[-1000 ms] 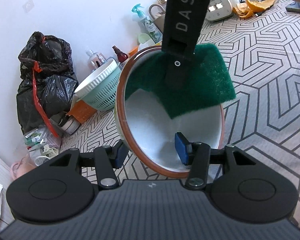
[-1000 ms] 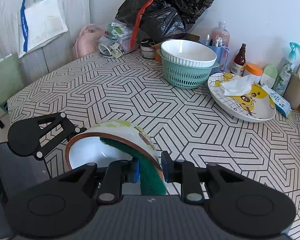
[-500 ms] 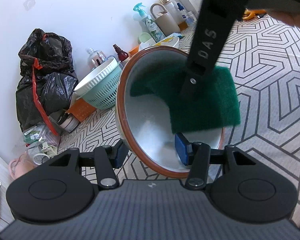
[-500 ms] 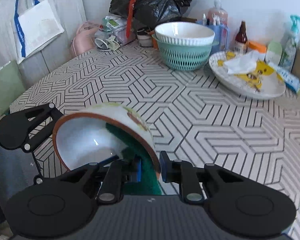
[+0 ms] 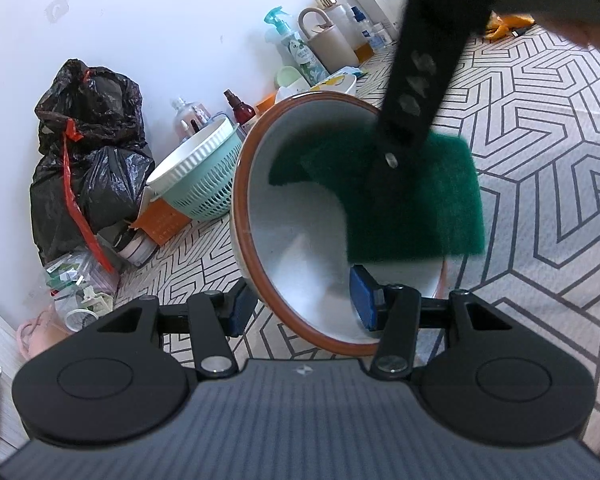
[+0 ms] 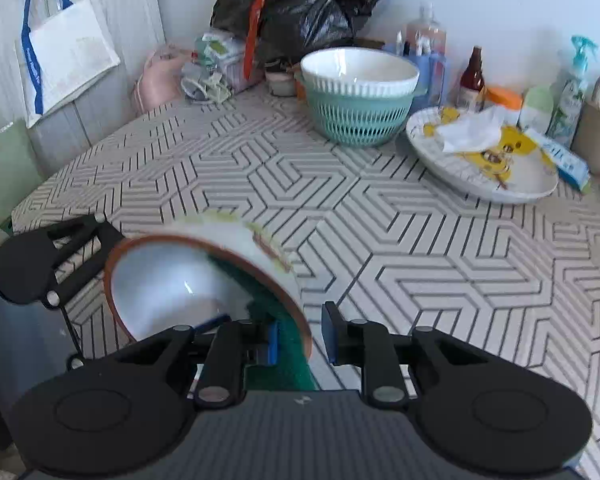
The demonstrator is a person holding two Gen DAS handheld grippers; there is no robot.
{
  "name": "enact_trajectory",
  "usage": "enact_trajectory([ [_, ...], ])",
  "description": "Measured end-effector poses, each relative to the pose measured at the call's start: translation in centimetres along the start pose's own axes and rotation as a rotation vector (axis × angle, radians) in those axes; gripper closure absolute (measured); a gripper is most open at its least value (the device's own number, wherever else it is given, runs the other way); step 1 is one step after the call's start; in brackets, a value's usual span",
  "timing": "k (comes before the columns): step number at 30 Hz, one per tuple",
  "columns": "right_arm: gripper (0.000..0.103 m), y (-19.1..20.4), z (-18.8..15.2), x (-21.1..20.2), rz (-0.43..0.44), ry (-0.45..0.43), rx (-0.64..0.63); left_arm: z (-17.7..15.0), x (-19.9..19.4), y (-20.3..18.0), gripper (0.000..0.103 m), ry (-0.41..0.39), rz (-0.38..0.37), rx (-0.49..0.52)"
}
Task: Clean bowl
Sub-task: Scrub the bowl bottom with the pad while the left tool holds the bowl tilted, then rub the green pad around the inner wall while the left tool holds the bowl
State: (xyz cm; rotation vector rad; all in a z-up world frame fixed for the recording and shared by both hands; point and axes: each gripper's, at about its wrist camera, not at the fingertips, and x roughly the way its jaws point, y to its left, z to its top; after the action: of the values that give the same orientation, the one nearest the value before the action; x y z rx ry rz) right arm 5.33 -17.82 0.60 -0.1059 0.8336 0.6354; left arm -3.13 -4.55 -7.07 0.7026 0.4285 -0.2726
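A white bowl [image 5: 300,236] with a brown rim is tilted on its side above the table. My left gripper [image 5: 302,304] is shut on its lower rim, one pad inside and one outside. A green scouring pad [image 5: 416,200] lies against the bowl's upper right rim and inner wall. My right gripper [image 6: 300,338] is shut on the bowl's rim and the scouring pad [image 6: 278,320] together, with the bowl [image 6: 168,284] just ahead and left of it. The right gripper's black finger [image 5: 420,68] comes down from the top in the left wrist view.
A teal colander holding a white bowl [image 6: 358,96] stands at the back by the wall. A yellow-printed plate with a tissue [image 6: 480,156] lies to its right. Bottles [image 6: 472,76], a spray bottle [image 6: 572,84] and black rubbish bags [image 6: 300,4] line the wall.
The right gripper has slid the scouring pad along the bowl's rim, from the top towards the right side. The left gripper still holds the bowl in about the same place.
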Motion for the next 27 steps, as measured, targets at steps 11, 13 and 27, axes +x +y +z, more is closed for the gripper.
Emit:
enact_trajectory([
  [11, 0.081, 1.2, -1.0, -0.7, -0.043, -0.088, 0.03, -0.1, 0.2, 0.4, 0.054, 0.003, -0.016, -0.021],
  [13, 0.08, 1.2, -1.4, -0.5, -0.044, -0.09, 0.038, -0.1, 0.1, 0.2, 0.054, 0.0, -0.01, -0.012],
  [27, 0.081, 0.8, -3.4, 0.6, -0.046, -0.091, 0.069, 0.2, 0.3, 0.8, 0.054, 0.024, -0.035, -0.056],
])
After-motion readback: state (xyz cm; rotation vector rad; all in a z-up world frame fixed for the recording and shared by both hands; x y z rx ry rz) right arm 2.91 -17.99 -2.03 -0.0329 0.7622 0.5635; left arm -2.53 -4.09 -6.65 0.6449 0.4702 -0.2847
